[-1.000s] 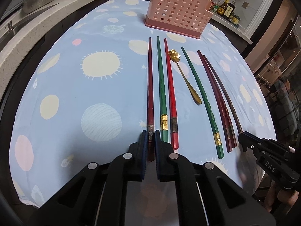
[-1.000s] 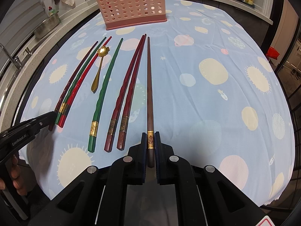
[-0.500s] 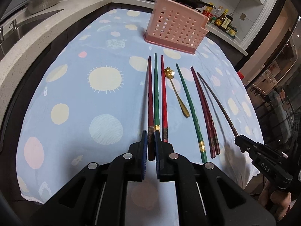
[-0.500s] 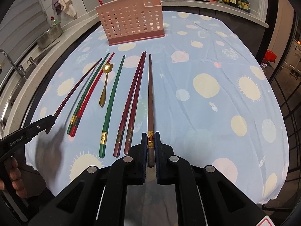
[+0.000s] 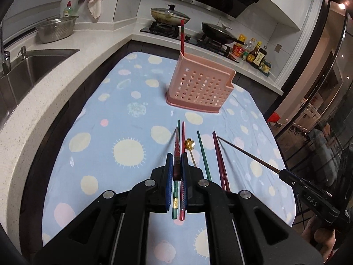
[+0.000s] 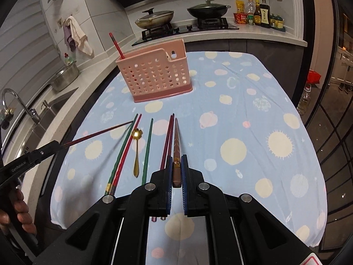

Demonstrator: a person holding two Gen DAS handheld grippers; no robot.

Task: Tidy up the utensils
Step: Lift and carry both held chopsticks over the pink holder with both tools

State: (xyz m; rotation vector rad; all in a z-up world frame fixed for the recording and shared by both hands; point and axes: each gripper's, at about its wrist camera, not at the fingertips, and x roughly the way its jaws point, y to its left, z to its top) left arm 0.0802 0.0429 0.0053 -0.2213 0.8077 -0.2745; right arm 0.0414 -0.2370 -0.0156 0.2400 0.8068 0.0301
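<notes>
left gripper (image 5: 175, 165): clamped on dark red chopstick (image 5: 177, 152), clear of the cloth.
right gripper (image 6: 176, 167): clamped on brown chopstick (image 6: 176, 152), likewise raised.
left to sort, lying on tablecloth (image 6: 253, 119): green and red chopstick pair (image 6: 123, 150), gold spoon (image 6: 136, 150), single green chopstick (image 6: 147, 150), maroon pair (image 6: 167, 141).
done: one red chopstick (image 6: 117, 45) standing in pink holder (image 6: 154, 77).
hidden: holder's interior; the lying chopsticks' near ends, behind the jaws.

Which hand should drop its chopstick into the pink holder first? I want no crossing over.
Probably the left: the left gripper grips a dark red chopstick aimed toward the pink holder, whose left end already holds a red chopstick. The right gripper holds a brown chopstick, similarly raised.
</notes>
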